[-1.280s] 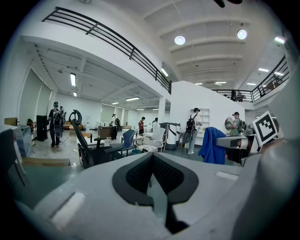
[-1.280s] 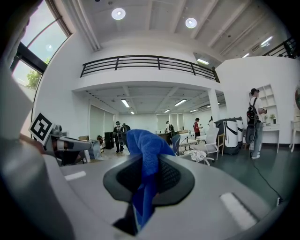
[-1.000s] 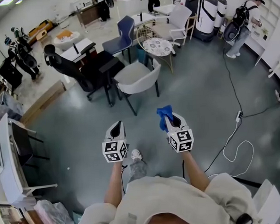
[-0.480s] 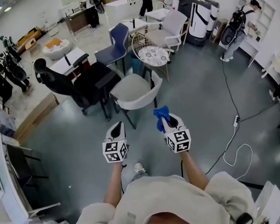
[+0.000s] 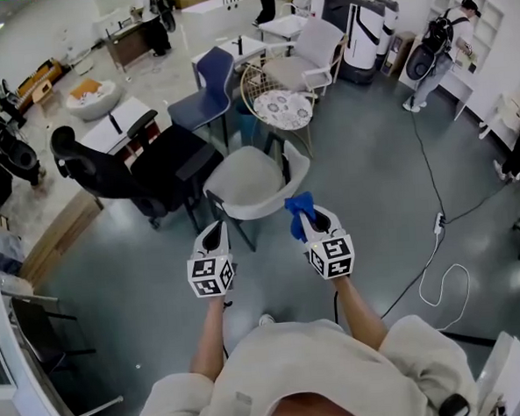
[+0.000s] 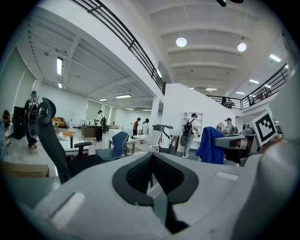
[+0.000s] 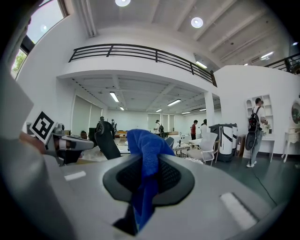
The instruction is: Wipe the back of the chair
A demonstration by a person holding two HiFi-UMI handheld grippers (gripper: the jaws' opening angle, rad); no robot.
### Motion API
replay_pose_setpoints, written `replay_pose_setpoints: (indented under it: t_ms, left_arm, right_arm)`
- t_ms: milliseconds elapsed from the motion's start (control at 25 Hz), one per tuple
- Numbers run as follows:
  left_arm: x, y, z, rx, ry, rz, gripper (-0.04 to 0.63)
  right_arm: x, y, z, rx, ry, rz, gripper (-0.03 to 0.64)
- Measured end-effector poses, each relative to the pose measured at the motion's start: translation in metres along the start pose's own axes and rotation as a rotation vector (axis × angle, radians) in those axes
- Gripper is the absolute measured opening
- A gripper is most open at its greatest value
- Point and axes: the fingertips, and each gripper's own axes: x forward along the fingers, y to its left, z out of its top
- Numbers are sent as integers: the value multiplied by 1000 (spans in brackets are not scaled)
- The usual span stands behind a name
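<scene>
A grey shell chair (image 5: 251, 179) on dark legs stands right ahead of me, its curved back rim (image 5: 287, 197) nearest. My right gripper (image 5: 301, 215) is shut on a blue cloth (image 5: 297, 207), which hangs just above that back rim. The cloth (image 7: 145, 164) fills the gap between the right jaws in the right gripper view. My left gripper (image 5: 214, 236) is shut with nothing in it, held beside the chair's near left edge. The blue cloth (image 6: 210, 145) also shows at the right of the left gripper view.
A black office chair (image 5: 108, 172) and dark table (image 5: 165, 156) stand to the left, a round patterned table (image 5: 287, 107) and blue chair (image 5: 204, 83) behind. A white cable (image 5: 440, 271) loops on the floor at right. A person (image 5: 439, 42) stands far right.
I have walked forward: the grey chair has come closer and now sits directly under both grippers. The grippers keep their pose, and the cloth stays held.
</scene>
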Motion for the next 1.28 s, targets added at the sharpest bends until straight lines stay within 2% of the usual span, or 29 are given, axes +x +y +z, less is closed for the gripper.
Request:
replay_pose_setpoints:
  t_ms: [200,640,1040,1280]
  left_arm:
    - [18,19,-3,-4,11,-14,5]
    - [33,29,-35,-26,65,-9,5]
    - [46,11,-45,-6,107,11,5]
    - [52,-8,-55,-28,125,74,5]
  right_arm:
    - [21,1,-6,6,20,-16,44]
    - [37,-7,-31,5,67,-3,44]
    - [42,-37,-38,35,65,13,44]
    - [46,-64,-43,51,56,54,45]
